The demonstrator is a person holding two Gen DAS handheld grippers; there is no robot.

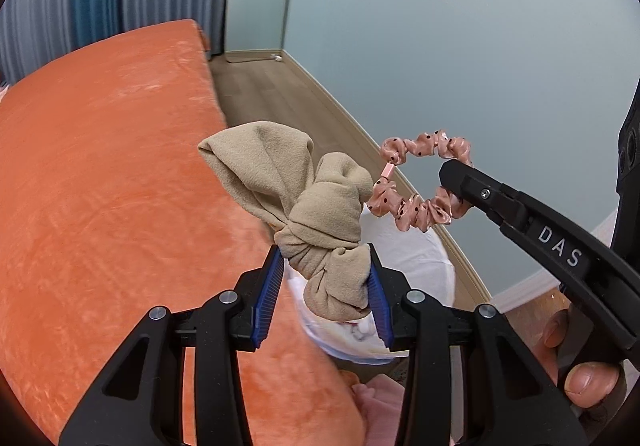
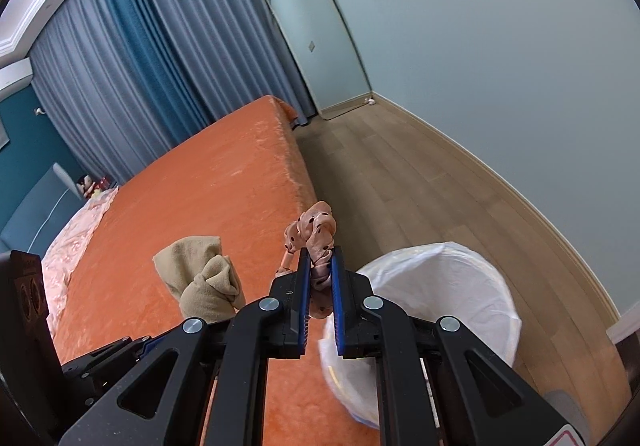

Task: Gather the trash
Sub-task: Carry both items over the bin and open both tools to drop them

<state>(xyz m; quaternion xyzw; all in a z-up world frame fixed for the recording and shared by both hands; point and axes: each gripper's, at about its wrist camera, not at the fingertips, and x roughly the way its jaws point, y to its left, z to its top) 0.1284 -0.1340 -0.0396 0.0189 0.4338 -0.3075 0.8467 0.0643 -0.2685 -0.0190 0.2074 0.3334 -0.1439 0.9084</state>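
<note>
My left gripper (image 1: pixel 326 266) is shut on a knotted beige cloth (image 1: pixel 304 201) and holds it in the air over the bed's edge, above the white-lined trash bin (image 1: pixel 416 258). The cloth also shows in the right wrist view (image 2: pixel 204 278). My right gripper (image 2: pixel 320 264) is shut on a pink dotted scrunchie (image 2: pixel 316 234) and holds it up just left of the bin (image 2: pixel 440 286). In the left wrist view the scrunchie (image 1: pixel 420 177) hangs from the right gripper (image 1: pixel 456 173) to the right of the cloth.
An orange bed (image 1: pixel 120 165) fills the left side. The wooden floor (image 2: pixel 400 173) runs between the bed and the pale blue wall. A mirror (image 2: pixel 316 33) leans at the far corner by the blue curtains (image 2: pixel 140 57).
</note>
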